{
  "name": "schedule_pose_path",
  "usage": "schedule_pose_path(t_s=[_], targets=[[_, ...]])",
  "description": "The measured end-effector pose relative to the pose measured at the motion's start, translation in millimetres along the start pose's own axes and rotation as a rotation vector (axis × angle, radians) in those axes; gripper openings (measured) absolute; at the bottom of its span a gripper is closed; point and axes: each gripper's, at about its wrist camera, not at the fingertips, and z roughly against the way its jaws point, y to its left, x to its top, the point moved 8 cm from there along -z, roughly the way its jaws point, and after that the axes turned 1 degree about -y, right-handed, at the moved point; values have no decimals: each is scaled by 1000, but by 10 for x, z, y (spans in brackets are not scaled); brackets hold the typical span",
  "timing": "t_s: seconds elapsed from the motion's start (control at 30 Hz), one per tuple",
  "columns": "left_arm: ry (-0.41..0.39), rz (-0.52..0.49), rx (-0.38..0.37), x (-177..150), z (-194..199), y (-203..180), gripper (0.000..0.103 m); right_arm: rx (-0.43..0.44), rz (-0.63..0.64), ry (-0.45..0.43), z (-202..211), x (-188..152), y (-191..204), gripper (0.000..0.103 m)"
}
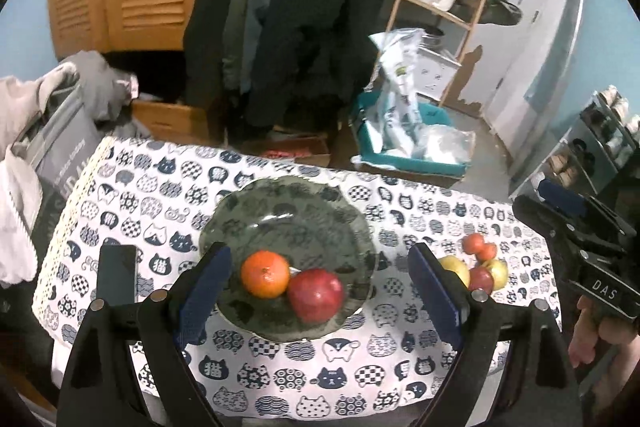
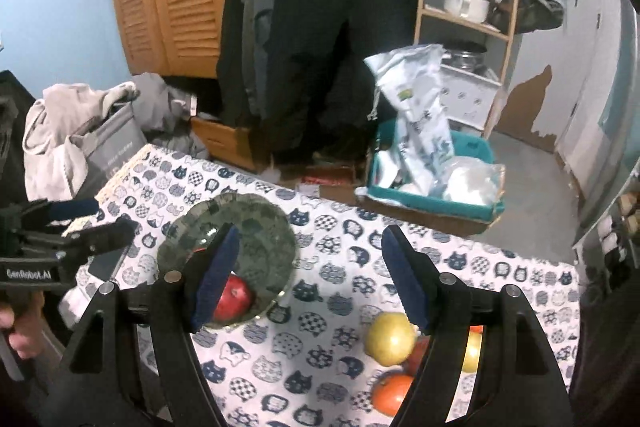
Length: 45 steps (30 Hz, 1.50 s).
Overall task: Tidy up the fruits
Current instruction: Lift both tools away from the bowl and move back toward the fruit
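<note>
While both claws gape empty, a phone [image 1: 117, 275] lies beside the plate [image 1: 288, 223].

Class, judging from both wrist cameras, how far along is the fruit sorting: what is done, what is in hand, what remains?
Done: an orange and a red apple lie in the green plate. In hand: nothing; the left gripper and the right gripper are both open and empty. Left: a yellow apple and a cluster of other fruits sit on the cat-print tablecloth, outside the plate.
</note>
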Motion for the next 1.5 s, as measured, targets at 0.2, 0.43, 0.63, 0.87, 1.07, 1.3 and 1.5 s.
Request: schedule_pose_path(t_s=[0.2, 0.43, 0.63, 0.87, 1.07, 1.3, 1.5], targets=[[-13, -31, -31, 15, 64, -239, 91, -31, -16, -24, 261, -107, -282, 74], [-7, -72, -52, 6, 23, -508, 91, -70, -56, -43, 464, -228, -638, 74], [23, -110, -69, -35, -93, -749, 91, -122, -75, -49, 606, -351, -945, 74], [40, -151, -94, -72, -181, -1046, 91, -164, -114, -45, 719, -498, -1259, 74], [61, -178, -115, -89, -289, -1265, 91, -192, -149, -29, 751, -654, -1481, 74], [104, -214, -122, -180, -468, -1489, 91, -213, -197, 2, 710, -820, -1728, 74], [148, -236, -119, -288, -664, -1629, 91, -219, -234, 42, 600, -967, -1903, 74]])
